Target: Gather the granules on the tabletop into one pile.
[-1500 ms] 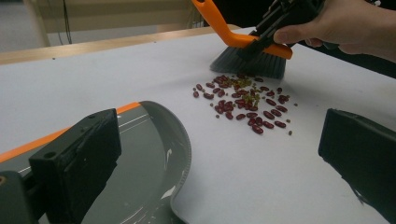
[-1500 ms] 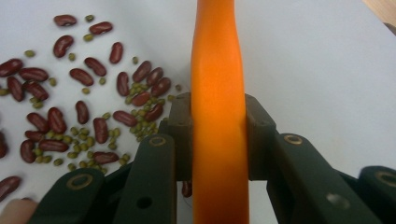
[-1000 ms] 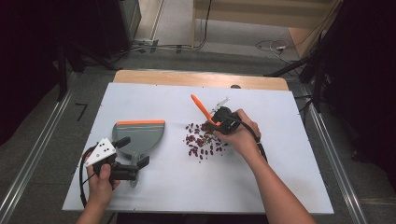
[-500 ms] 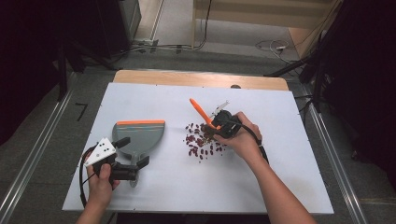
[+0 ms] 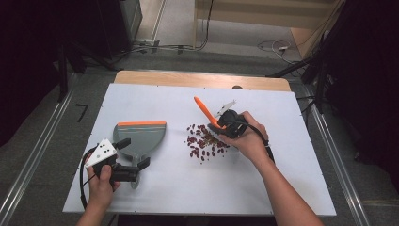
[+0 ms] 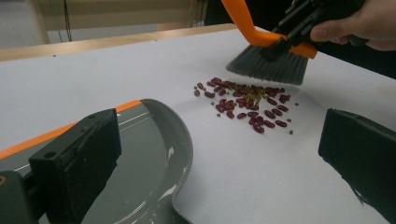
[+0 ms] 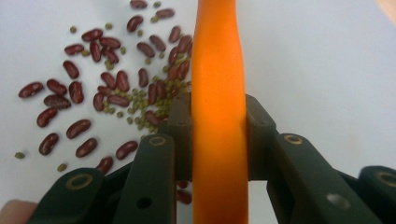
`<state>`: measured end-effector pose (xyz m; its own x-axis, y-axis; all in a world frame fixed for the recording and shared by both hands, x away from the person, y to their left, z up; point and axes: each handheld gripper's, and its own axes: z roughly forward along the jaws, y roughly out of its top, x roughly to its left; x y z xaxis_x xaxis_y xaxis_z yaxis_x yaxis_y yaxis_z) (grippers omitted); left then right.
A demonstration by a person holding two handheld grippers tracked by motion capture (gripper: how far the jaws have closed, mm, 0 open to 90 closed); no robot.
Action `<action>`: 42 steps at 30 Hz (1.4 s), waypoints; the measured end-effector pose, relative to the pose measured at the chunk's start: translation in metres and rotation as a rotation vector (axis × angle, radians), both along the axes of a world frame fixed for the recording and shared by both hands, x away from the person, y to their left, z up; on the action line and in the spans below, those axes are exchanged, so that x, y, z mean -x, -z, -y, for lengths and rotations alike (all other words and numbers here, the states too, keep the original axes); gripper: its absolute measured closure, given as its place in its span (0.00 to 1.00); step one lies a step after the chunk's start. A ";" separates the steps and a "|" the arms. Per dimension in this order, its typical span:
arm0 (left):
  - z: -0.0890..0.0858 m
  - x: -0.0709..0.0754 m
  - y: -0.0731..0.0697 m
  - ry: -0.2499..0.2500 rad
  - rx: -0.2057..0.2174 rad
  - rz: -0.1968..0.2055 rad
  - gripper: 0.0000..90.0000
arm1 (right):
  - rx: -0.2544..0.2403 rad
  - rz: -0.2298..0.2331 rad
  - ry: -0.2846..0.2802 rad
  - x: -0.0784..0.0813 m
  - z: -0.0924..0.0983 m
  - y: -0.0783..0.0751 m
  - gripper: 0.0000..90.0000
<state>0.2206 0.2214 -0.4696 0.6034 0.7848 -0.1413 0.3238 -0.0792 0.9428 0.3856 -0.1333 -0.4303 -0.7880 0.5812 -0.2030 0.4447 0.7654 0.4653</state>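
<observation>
Nearest the person, the left claw (image 5: 134, 170) sits low on the white worktop (image 5: 282, 188), at the handle end of the grey dustpan (image 5: 141, 139). In the left gripper view its two black jaws stand wide apart, but whether they grip the handle beneath I cannot tell. The pan lies flat, its orange-edged lip turned away from the person. No brand, label or writing can be read on it, nor on anything else here.

Just beyond the pan's right side, a loose patch of red beans (image 5: 204, 142) lies on the bare worktop, mixed with small green ones (image 7: 140, 109). They sit apart from the pan.

At the far edge of the beans is the brush (image 6: 268, 65), its grey bristles down at the worktop beside the pile. The right claw (image 5: 221, 126) is clenched on its orange handle, both pads pressed to its sides in the right gripper view. The handle slants up and away toward the wooden back edge of the worktop.
</observation>
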 end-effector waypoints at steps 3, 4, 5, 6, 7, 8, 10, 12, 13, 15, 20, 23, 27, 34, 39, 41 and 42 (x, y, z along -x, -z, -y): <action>0.000 0.000 0.000 0.000 0.001 0.001 0.00 | -0.012 0.019 -0.013 -0.007 0.001 -0.008 0.77; 0.000 0.000 0.000 -0.001 0.002 0.000 0.00 | -0.009 0.026 -0.022 -0.009 0.000 -0.011 0.77; 0.000 0.000 0.000 -0.001 0.005 0.000 0.00 | -0.004 0.033 -0.033 -0.013 -0.002 -0.012 0.77; 0.000 0.000 0.000 -0.001 0.003 0.001 0.00 | 0.000 0.038 -0.047 -0.016 -0.005 -0.013 0.77; 0.000 0.000 0.000 0.000 0.002 0.002 0.00 | 0.005 0.044 -0.063 -0.020 -0.008 -0.014 0.77; -0.001 0.000 -0.001 -0.002 0.001 0.003 0.00 | 0.008 0.046 -0.065 -0.023 -0.011 -0.015 0.77; -0.002 0.001 -0.001 -0.005 0.008 0.004 0.00 | 0.019 0.093 -0.139 -0.032 -0.017 -0.014 0.77; -0.003 0.001 -0.001 -0.007 0.010 0.006 0.00 | 0.023 0.141 -0.192 -0.040 -0.025 -0.011 0.77; -0.004 0.001 -0.001 -0.008 0.009 0.006 0.00 | 0.021 0.142 -0.196 -0.044 -0.029 -0.010 0.77; -0.005 0.002 -0.001 -0.009 0.011 0.004 0.00 | 0.021 0.140 -0.218 -0.051 -0.037 -0.006 0.77; -0.008 0.002 0.000 -0.013 0.015 0.004 0.00 | 0.057 0.127 -0.269 -0.059 -0.062 0.004 0.77; -0.012 0.002 0.000 -0.020 0.027 0.004 0.00 | 0.091 0.111 -0.308 -0.060 -0.076 0.010 0.77; -0.016 0.003 0.000 -0.029 0.035 0.006 0.00 | 0.096 0.078 -0.362 -0.055 -0.087 0.014 0.77; -0.017 0.003 0.000 -0.033 0.033 0.002 0.00 | 0.096 0.050 -0.394 -0.043 -0.084 0.017 0.76; -0.016 0.003 0.001 -0.029 0.027 -0.001 0.00 | 0.093 0.065 -0.442 -0.031 -0.080 0.019 0.76; -0.015 0.002 0.002 -0.027 0.026 -0.003 0.00 | 0.098 0.063 -0.467 -0.027 -0.077 0.019 0.76; -0.015 0.002 0.002 -0.028 0.025 -0.003 0.00 | 0.094 0.060 -0.473 -0.024 -0.076 0.019 0.76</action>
<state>0.2189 0.2360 -0.4714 0.5811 0.7973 -0.1632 0.3285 -0.0463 0.9434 0.4101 -0.0576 -0.4493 -0.9467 0.1388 -0.2907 0.0121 0.9171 0.3985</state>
